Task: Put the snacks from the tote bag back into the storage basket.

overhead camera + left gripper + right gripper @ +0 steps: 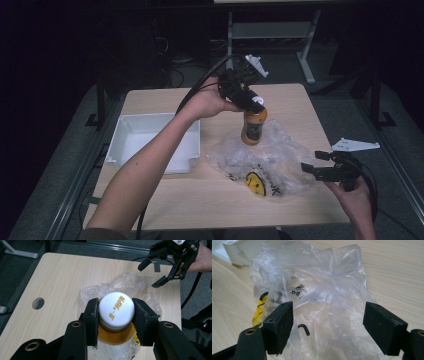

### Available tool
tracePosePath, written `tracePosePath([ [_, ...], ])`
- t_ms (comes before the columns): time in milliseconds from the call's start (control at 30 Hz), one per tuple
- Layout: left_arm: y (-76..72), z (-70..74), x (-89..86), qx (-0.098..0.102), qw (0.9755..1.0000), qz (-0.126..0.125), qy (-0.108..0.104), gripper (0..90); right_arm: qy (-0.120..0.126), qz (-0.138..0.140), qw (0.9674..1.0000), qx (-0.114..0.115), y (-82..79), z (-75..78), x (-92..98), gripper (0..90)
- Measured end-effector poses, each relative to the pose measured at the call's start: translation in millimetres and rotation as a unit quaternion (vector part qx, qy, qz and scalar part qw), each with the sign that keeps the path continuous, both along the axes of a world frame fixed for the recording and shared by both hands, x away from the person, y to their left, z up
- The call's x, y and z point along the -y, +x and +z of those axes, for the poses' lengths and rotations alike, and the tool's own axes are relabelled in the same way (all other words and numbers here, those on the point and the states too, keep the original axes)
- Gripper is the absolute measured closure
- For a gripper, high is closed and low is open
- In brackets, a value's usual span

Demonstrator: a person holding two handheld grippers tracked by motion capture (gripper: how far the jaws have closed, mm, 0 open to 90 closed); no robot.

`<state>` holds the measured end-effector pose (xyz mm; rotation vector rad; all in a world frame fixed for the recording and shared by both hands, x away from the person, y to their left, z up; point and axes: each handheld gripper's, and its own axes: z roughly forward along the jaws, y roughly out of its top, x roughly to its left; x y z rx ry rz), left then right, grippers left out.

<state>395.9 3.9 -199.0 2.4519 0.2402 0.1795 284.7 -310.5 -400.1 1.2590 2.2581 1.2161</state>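
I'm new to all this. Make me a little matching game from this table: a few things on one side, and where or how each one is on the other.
Things:
1. bottle
2. white tray
3. plastic bag
4. right gripper

States:
A. crumpled on the table, with a yellow smiley face
B. jaws open, at the bag's edge
C. clamped at its white cap by the left gripper, over the bag
D. sitting at the table's left side

Pairs: 1-C, 2-D, 3-A, 4-B

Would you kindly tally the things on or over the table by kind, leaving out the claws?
Bottle: 1
Plastic bag: 1
White tray: 1
Total: 3
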Motion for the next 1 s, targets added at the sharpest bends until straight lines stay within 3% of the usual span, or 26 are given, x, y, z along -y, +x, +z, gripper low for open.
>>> tracePosePath([
  [1000,-3.3,18.0,-54.5,0.012,0.9991,0.041,0.006,59.1,-0.004,-0.003,1.0000,-0.002,0.3,-1.5,0.3,23.5],
])
